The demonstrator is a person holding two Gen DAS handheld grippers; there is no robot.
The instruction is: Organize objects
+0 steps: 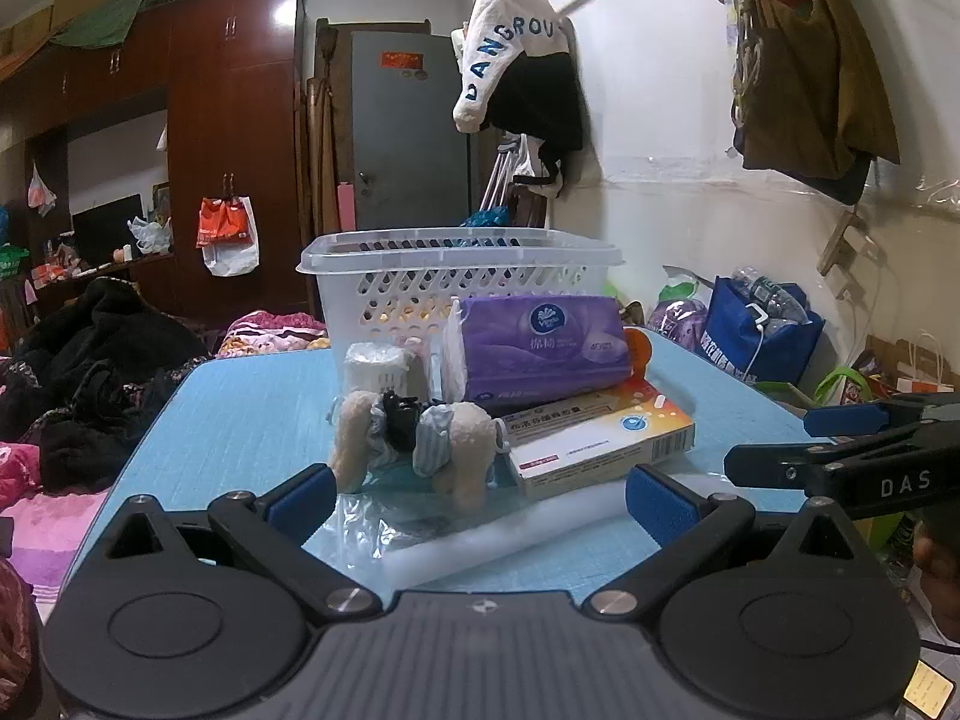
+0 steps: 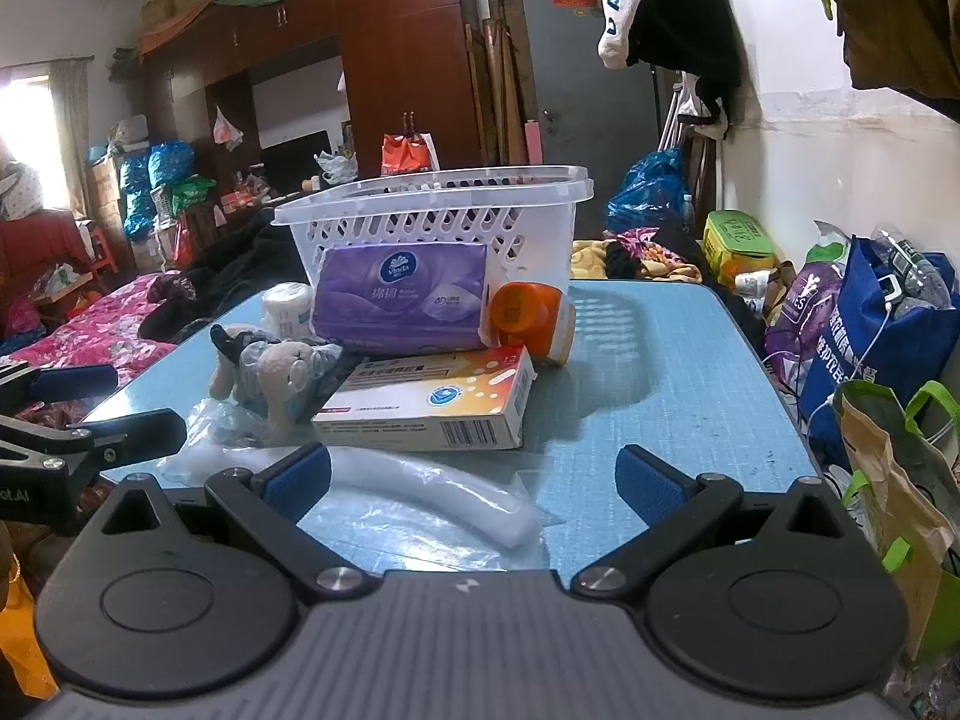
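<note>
A white slotted basket (image 1: pixel 459 276) (image 2: pixel 438 210) stands at the far side of a blue table (image 1: pixel 240 414) (image 2: pixel 672 378). In front of it lie a purple tissue pack (image 1: pixel 540 345) (image 2: pixel 402 294), an orange-and-white medicine box (image 1: pixel 600 438) (image 2: pixel 432 396), an orange-lidded bottle (image 2: pixel 531 321), a white roll (image 1: pixel 375 366) (image 2: pixel 288 306), a small plush toy (image 1: pixel 414 438) (image 2: pixel 270 366) and a clear plastic-wrapped white tube (image 1: pixel 480 534) (image 2: pixel 432 492). My left gripper (image 1: pixel 480 498) is open and empty just before the plush toy. My right gripper (image 2: pixel 474 480) is open and empty over the tube.
A blue bag (image 2: pixel 882 330) and paper bags (image 2: pixel 894 480) stand off the table's right edge. A bed with clothes (image 1: pixel 90 372) lies to the left. The right gripper shows at the right of the left wrist view (image 1: pixel 840 450).
</note>
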